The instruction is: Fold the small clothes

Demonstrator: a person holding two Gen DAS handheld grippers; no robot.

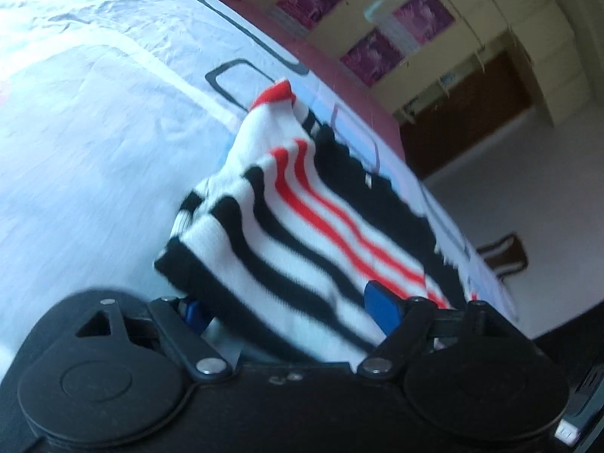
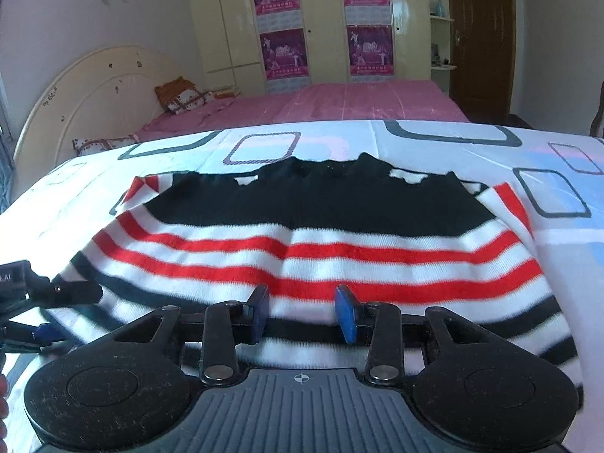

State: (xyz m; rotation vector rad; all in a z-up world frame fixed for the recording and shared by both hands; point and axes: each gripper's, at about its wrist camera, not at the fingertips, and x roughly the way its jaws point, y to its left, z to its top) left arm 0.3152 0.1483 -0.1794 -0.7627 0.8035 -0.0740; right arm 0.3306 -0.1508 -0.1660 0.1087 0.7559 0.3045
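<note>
A small knitted sweater point(image 2: 302, 234) with black, white and red stripes lies spread on a pale bedsheet point(image 2: 434, 151), its black top part on the far side. My right gripper point(image 2: 304, 313) hovers low over the near hem, its blue pads point(image 2: 347, 313) a hand's width apart and pressing on nothing. In the left wrist view the sweater point(image 1: 302, 219) rises in a bunched fold. My left gripper point(image 1: 287, 311) stands wide, with the hem draped across its jaws and one blue pad point(image 1: 381, 309) lying on top of the fabric. The left gripper point(image 2: 49, 302) also shows at the sweater's left hem corner.
The sheet has rounded-square prints point(image 2: 260, 147) and covers the near bed. Beyond it lies a pink bed point(image 2: 358, 102) with a pillow point(image 2: 185, 98) and a cream headboard point(image 2: 94, 90). A wardrobe with purple posters point(image 2: 279, 22) and a brown door point(image 2: 479, 37) stand behind.
</note>
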